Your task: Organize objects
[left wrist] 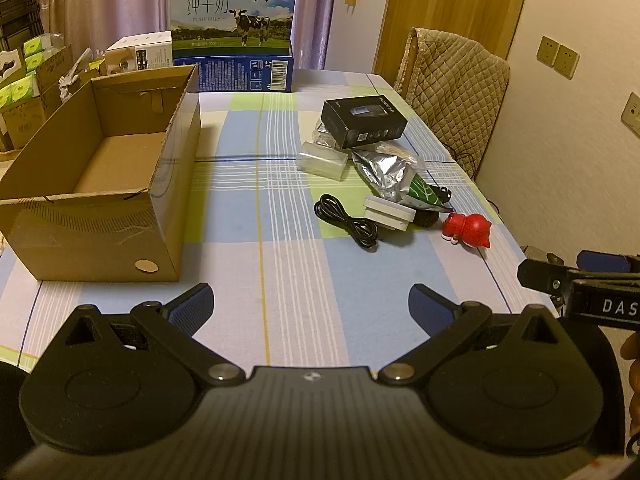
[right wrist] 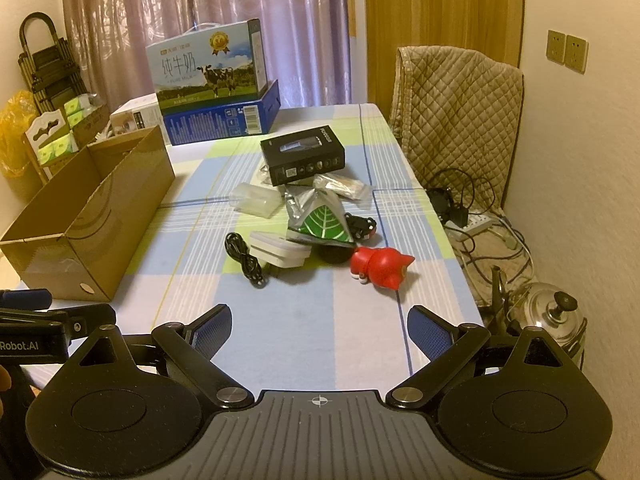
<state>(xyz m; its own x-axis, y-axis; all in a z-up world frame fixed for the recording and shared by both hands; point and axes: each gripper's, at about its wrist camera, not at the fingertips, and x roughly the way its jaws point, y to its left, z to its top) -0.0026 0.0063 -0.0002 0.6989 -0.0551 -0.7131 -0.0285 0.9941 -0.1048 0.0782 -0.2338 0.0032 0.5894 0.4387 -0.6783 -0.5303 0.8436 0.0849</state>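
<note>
An open, empty cardboard box (left wrist: pixel 100 184) (right wrist: pixel 92 216) stands at the table's left. A loose pile lies at centre right: a black product box (left wrist: pixel 364 120) (right wrist: pixel 304 160), a clear plastic case (left wrist: pixel 322 160) (right wrist: pixel 256 200), a silver and green foil pouch (left wrist: pixel 396 178) (right wrist: pixel 320 224), a white charger (left wrist: pixel 388 212) (right wrist: pixel 278 252), a coiled black cable (left wrist: pixel 346 220) (right wrist: pixel 244 260) and a red toy figure (left wrist: pixel 468 228) (right wrist: pixel 380 268). My left gripper (left wrist: pixel 310 312) and right gripper (right wrist: pixel 320 330) hover open over the near table edge, empty, well short of the pile.
A milk carton (left wrist: pixel 234 12) (right wrist: pixel 208 68) sits on a blue box (left wrist: pixel 244 72) at the far end. A chair with a quilted cover (left wrist: pixel 456 84) (right wrist: pixel 456 108) stands right of the table. Cables, a power strip (right wrist: pixel 474 224) and a steel kettle (right wrist: pixel 554 316) lie on the floor at right.
</note>
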